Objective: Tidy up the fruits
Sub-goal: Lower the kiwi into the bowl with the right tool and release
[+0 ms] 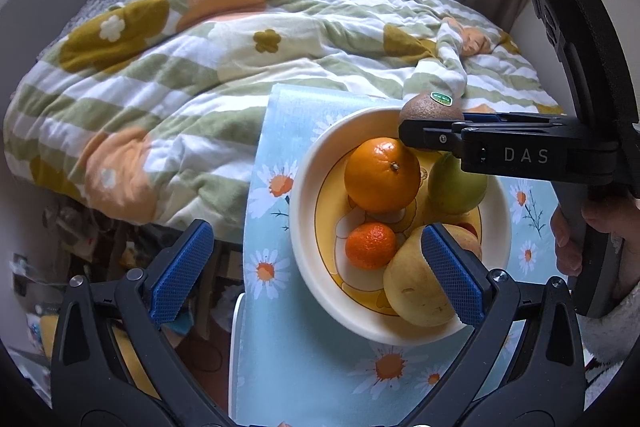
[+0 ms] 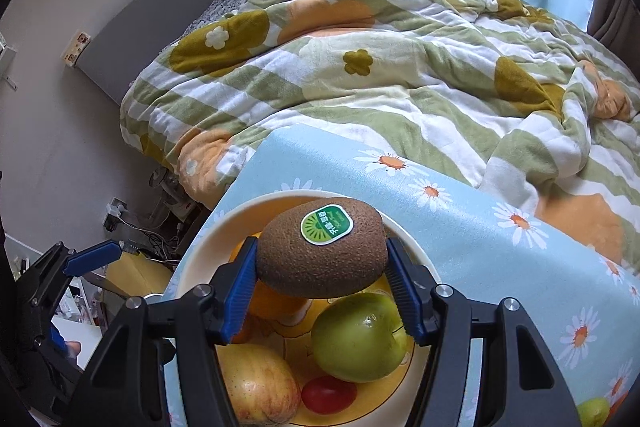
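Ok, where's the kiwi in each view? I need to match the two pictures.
Left wrist: the kiwi sits right of centre, over the bowl's far rim, half hidden by the right hand-held gripper.
Right wrist: the kiwi is centre, low, clamped between the blue pads above the bowl.
Shared landmark: its green sticker, also the green apple beneath.

Right gripper (image 2: 322, 281) clamped, left gripper (image 1: 316, 267) agape
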The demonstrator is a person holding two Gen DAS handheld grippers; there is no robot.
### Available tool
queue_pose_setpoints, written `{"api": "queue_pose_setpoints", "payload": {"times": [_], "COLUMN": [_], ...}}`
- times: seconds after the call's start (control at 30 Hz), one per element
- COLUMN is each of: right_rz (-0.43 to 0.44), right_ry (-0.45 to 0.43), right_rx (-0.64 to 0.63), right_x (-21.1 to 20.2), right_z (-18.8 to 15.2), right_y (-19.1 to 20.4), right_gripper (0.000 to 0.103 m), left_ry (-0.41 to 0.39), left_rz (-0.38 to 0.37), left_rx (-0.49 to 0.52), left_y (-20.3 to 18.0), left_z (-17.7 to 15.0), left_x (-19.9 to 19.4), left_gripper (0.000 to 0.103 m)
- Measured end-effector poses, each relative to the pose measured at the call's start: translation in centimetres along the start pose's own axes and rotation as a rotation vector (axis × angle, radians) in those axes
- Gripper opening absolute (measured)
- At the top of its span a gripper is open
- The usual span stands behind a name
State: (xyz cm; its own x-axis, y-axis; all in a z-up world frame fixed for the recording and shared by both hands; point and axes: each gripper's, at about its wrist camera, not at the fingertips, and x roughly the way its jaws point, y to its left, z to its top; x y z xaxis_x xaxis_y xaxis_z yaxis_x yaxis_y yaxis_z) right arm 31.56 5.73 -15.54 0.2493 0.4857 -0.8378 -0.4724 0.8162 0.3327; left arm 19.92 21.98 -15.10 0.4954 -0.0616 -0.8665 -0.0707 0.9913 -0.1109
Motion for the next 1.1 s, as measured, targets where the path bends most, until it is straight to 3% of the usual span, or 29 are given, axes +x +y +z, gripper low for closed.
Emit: {"api": "queue_pose_setpoints", "payload": {"times": [0.1,0.13,0.17,0.23,0.27,0.63,1.1], "right_rz": [0.008,0.012,0.018,0.025,0.022,-0.053,-0.143], "right_ry": [0.017,0.004,-0.013,-0.047,-0.061,-0.116,-0.188], "right_rx": [0.029,0.038,0.044,0.050,0.050,0.032,0.088], "right_x": [0.3,0.1,-0.2,-0.9,-1.2,-4.0,-11.9], "right_z": [0.0,-0.1,-0.2,-0.1,0.0,-1.0,-4.9], "right_y": [-0.2,-0.2,-0.3,-0.1,-0.1,0.4,1.0], "right_gripper": [0.058,0.064,0.077,0.095,0.097,0.097,0.097], "left_ry": [0.000,0.000,0.000,-0.001,-0.001,-0.014,-0.063], "left_rz": [0.000,-0.002,-0.003,-0.004,-0.005,-0.004,-0.011], "left_rx": [0.000,0.000,0.000,0.003,0.005,0.041,0.131], "left_y": [0.0,0.1,0.1,0.1,0.1,-0.5,-3.1], "left_z": [0.0,0.0,0.0,0.1,0.1,-0.3,-0.8], "left_x": [0.0,0.0,0.0,0.0,0.0,-2.0,-7.0], "left_gripper": [0.103,0.103,0.103,0.103,0.103,0.103,0.103]}}
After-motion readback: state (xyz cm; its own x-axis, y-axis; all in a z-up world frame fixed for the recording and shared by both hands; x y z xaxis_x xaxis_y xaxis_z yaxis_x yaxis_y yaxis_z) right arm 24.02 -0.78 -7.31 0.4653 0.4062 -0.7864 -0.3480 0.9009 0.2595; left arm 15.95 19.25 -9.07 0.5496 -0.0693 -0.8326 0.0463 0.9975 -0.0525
